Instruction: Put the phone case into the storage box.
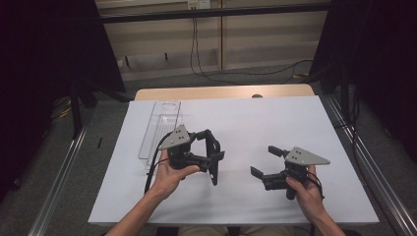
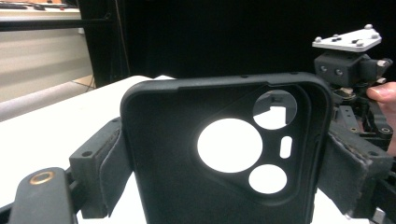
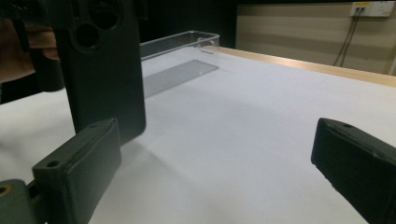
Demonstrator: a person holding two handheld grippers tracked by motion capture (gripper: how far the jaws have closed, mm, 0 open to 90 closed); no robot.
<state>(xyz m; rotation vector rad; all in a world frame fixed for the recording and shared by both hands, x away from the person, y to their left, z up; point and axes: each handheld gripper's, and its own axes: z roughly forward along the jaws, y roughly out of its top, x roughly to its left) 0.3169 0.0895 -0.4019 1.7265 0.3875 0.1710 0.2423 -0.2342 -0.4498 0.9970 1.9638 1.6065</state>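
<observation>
— Left gripper (image 1: 209,155)?
— Clamped on a black phone case (image 2: 224,154), fingers (image 2: 100,163) pressing its two long edges. In the left gripper view, held upright, inner side facing the camera, round and oval camera cutouts showing white bench through them.

— Where over the bench (image 1: 275,123)?
— Left of centre in the high view, case (image 1: 214,162) seen edge-on, hanging from the fingers. Lower end close to the white surface; touching or not, cannot tell. From the right gripper view, case (image 3: 105,70) standing tall at the left, a faint shadow under its bottom edge.

— Right gripper (image 1: 263,162)?
— Spread wide, nothing between the fingers (image 3: 77,172). Held in the right hand (image 1: 307,194) right of centre, pointing toward the case, well apart from it. Also visible beyond the case in the left gripper view (image 2: 359,98), grey plate on top, a fingertip beside it.

— Left hand (image 1: 169,174)?
— Wrapped under the gripper body, forearm coming in from the bottom edge.

— Anything else on the bench?
— A clear plastic tray (image 1: 160,125) at the left, lying lengthwise away from the person, just behind the left gripper. In the right gripper view, tray (image 3: 180,58) beyond the case, open top, ribbed floor. Bare wood strip (image 1: 221,92) along the far edge of the bench.
</observation>
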